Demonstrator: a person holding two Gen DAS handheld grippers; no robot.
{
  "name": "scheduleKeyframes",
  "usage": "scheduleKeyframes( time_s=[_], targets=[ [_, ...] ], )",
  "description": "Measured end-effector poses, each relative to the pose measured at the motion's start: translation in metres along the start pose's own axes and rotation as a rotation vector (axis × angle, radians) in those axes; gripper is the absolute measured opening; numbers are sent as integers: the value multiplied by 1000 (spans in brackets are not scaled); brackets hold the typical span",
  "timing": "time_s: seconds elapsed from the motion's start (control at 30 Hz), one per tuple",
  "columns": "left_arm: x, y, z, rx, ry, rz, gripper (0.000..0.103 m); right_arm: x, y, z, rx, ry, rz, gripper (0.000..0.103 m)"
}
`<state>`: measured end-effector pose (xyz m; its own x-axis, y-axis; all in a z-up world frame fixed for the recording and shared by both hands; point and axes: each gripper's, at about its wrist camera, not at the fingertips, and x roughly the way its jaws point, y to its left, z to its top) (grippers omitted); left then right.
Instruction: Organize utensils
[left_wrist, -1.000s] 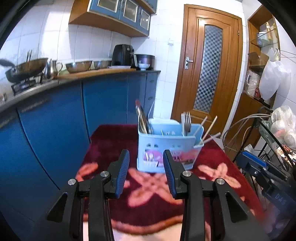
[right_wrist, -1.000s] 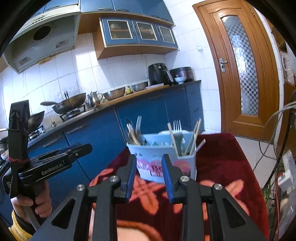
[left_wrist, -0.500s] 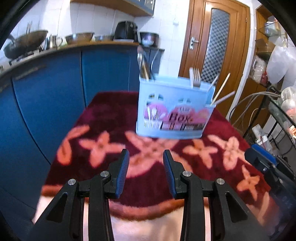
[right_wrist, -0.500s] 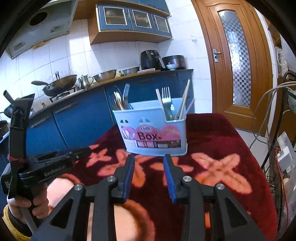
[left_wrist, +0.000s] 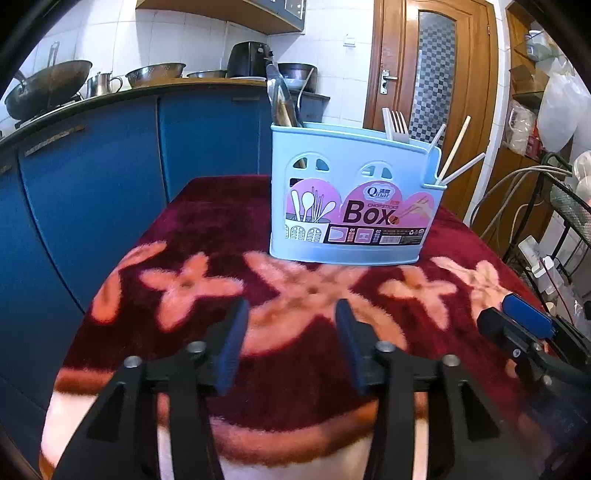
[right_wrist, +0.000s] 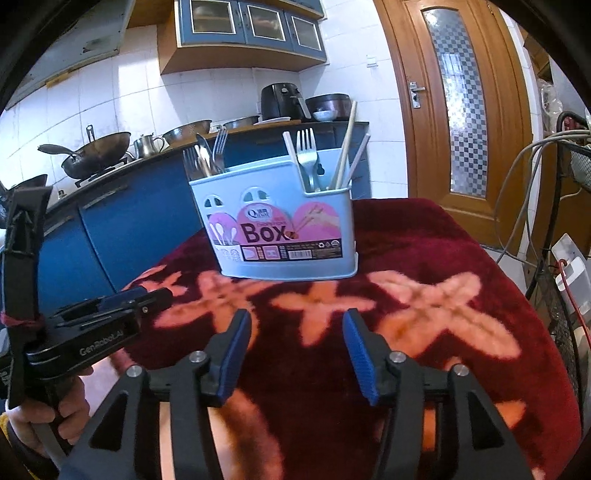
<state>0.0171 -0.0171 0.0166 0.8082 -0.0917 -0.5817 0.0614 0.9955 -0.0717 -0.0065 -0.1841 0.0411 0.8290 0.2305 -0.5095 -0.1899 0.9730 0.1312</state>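
Note:
A light blue utensil box (left_wrist: 351, 199) marked "Box" stands on a dark red flowered cloth (left_wrist: 207, 229); it also shows in the right wrist view (right_wrist: 277, 229). Forks (right_wrist: 308, 155), chopsticks (right_wrist: 345, 147) and more cutlery (right_wrist: 207, 155) stand upright in its compartments. My left gripper (left_wrist: 290, 347) is open and empty, low over the cloth in front of the box. My right gripper (right_wrist: 295, 350) is open and empty, also in front of the box. The left gripper's body shows at the left of the right wrist view (right_wrist: 96, 325).
Blue kitchen cabinets (left_wrist: 110, 166) with a counter holding a wok (right_wrist: 96, 151), bowls and an air fryer (right_wrist: 282, 99) run along the left. A wooden door (right_wrist: 461, 99) stands behind. A wire rack and cables (left_wrist: 554, 206) are at the right.
Both grippers have come down and closer to the box, which now looks larger. Both have opened wider. The utensils in the box have not moved.

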Motion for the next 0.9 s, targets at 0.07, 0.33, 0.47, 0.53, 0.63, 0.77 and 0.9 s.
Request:
scheduleKeyframes(
  time_s=[0.07,0.33,0.47,0.53,0.63,0.77,0.9],
  targets=[
    [0,-1,0,6,-8,0,54,1,-1,-1,2,-7,2,64],
    [3,-3,0,12,-4,2,54,4,-4,-1,12,-12,-10,69],
    [3,-3,0,15,-4,2,54,4,-4,-1,14,-10,-11,69],
    [3,-4,-1,18,-3,3,54,5,-4,-1,13,-10,-11,69],
    [3,-4,-1,18,-3,2,55,4,-4,-1,14,-10,-11,69],
    [3,-4,-1,18,-6,0,55,4,-4,-1,12,-11,-10,69],
    [3,-5,-1,20,-7,0,55,6,-3,-2,9,-10,-9,69]
  ],
)
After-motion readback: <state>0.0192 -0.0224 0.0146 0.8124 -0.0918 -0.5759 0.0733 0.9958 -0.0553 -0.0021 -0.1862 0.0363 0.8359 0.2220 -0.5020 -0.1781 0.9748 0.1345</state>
